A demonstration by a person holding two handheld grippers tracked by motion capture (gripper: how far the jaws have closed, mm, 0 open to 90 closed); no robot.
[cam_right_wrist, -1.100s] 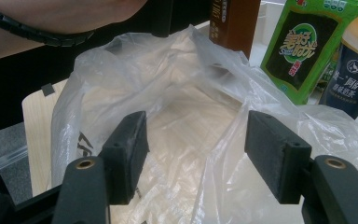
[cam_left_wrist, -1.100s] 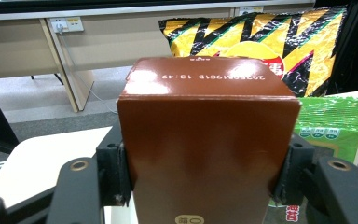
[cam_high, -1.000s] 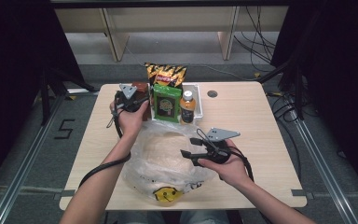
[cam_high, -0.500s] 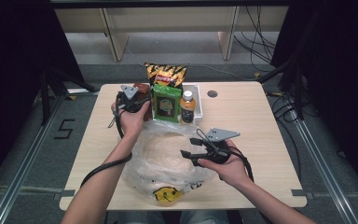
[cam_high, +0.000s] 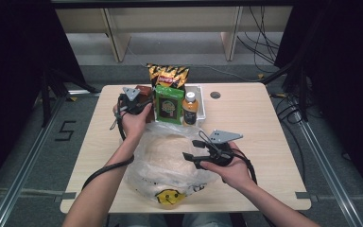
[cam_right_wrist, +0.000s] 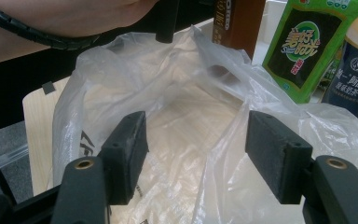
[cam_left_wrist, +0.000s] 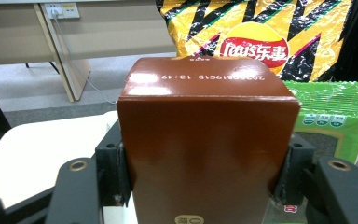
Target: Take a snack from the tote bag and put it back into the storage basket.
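My left gripper (cam_left_wrist: 200, 186) jaws squeeze brown box (cam_left_wrist: 205, 140). My right gripper (cam_right_wrist: 200, 158) jaws open by plastic bag (cam_high: 170, 161). Bag mouth floppy; box may catch rim, slip.

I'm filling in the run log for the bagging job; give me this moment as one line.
left gripper: shut on brown box | right gripper: open at plastic bag mouth | box not yet in bag

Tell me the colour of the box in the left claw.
Brown box, clearest in the left gripper view.
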